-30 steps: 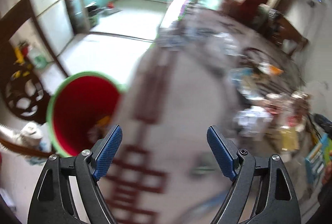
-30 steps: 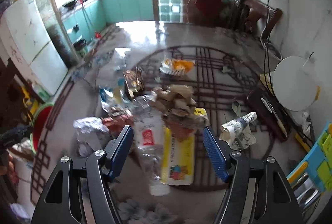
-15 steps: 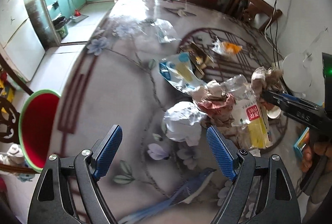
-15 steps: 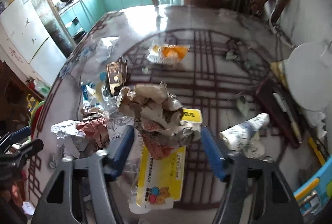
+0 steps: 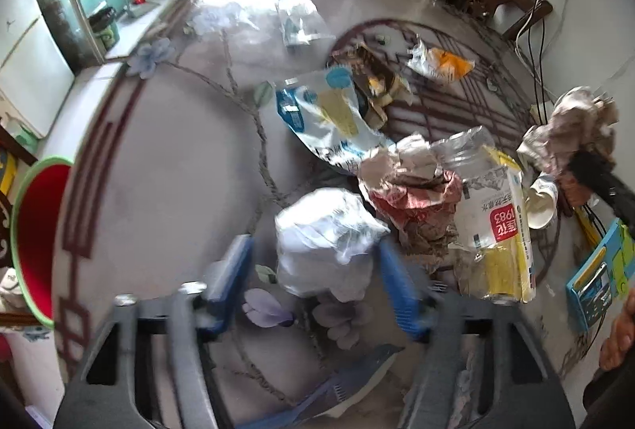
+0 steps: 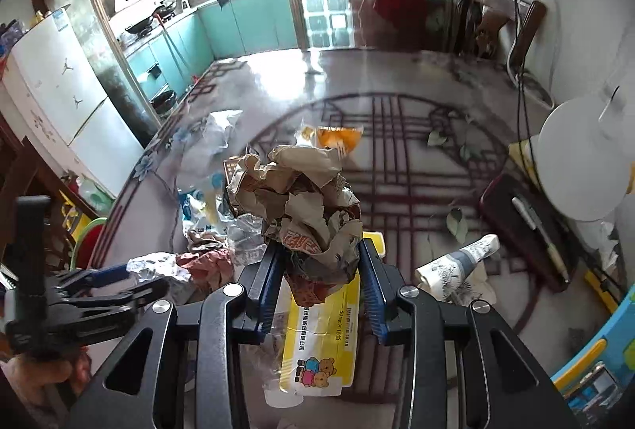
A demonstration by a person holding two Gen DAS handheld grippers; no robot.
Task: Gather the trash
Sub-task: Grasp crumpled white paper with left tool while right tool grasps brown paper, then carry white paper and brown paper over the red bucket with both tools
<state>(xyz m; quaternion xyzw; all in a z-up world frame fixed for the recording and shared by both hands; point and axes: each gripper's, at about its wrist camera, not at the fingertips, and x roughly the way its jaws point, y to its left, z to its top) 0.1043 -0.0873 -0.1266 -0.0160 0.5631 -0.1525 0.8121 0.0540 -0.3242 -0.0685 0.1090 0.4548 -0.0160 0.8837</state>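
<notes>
My right gripper is shut on a crumpled brown paper wad and holds it above the table; the wad also shows at the right of the left wrist view. My left gripper is open, its blue fingers on either side of a white crumpled plastic bag on the table. Beside the bag lie a red-brown crumpled wrapper, a yellow-and-clear packet and a blue-and-white bag. A red bin with a green rim stands below the table's left edge.
More litter lies farther back: an orange snack bag, a clear bag, a brown carton. A rolled paper, a dark case with a pen, a white round lid and a blue tray are to the right.
My left gripper has swung from the red bin to the trash pile and now straddles the white bag. My right gripper has closed on the brown paper wad and lifted it.
</notes>
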